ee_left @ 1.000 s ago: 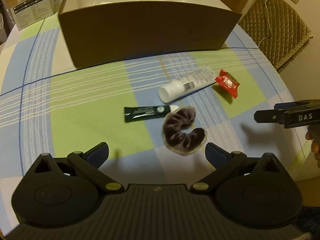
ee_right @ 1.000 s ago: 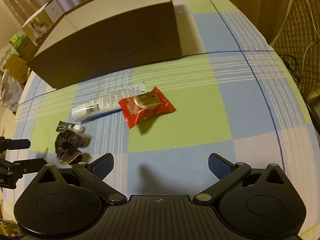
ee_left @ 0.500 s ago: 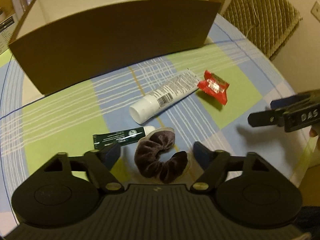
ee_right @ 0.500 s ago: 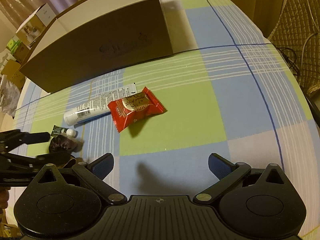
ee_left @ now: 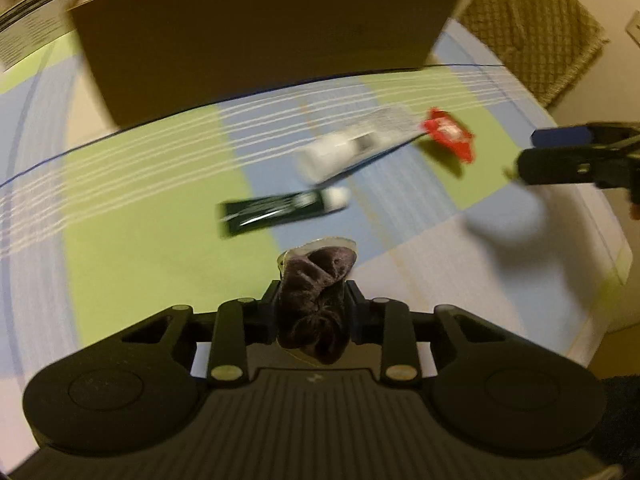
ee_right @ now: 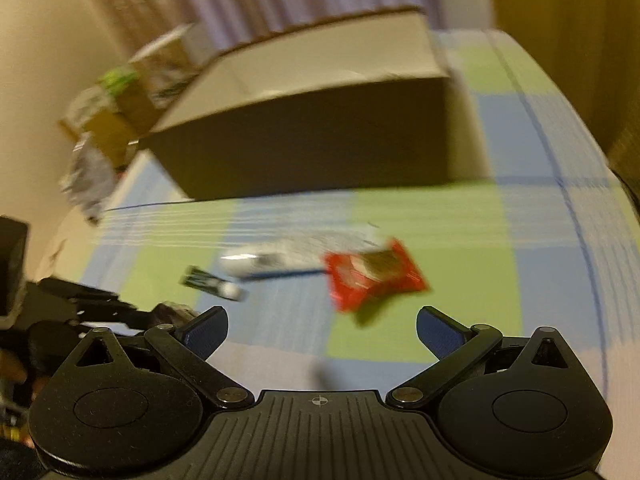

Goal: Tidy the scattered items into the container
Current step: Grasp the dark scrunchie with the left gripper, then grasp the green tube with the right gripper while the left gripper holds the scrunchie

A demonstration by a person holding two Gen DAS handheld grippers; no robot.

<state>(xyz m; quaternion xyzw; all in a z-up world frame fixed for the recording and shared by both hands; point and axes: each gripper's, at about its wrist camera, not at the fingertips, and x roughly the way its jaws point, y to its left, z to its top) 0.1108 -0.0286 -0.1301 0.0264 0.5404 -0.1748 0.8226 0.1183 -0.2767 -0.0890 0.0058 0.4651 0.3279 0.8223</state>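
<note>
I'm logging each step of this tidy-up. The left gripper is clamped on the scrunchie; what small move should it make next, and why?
Probably carry it up and forward over the cardboard box. The left gripper is shut on the dark scrunchie, while the white tube, green tube and red snack packet lie on the tablecloth. The right gripper is open and holds nothing.

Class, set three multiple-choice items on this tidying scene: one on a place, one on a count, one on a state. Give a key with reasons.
1. Where is the scrunchie?
A. in the box
B. in the left gripper
C. on the cloth

2. How many loose items lie on the cloth?
A. one
B. three
C. five

3. The right gripper is:
A. open
B. shut on the snack
C. shut on a tube

Key: 1 B, the left gripper pinches it. 2 B, white tube, green tube, red snack. 3 A, its fingers stand apart, holding nothing.
</note>
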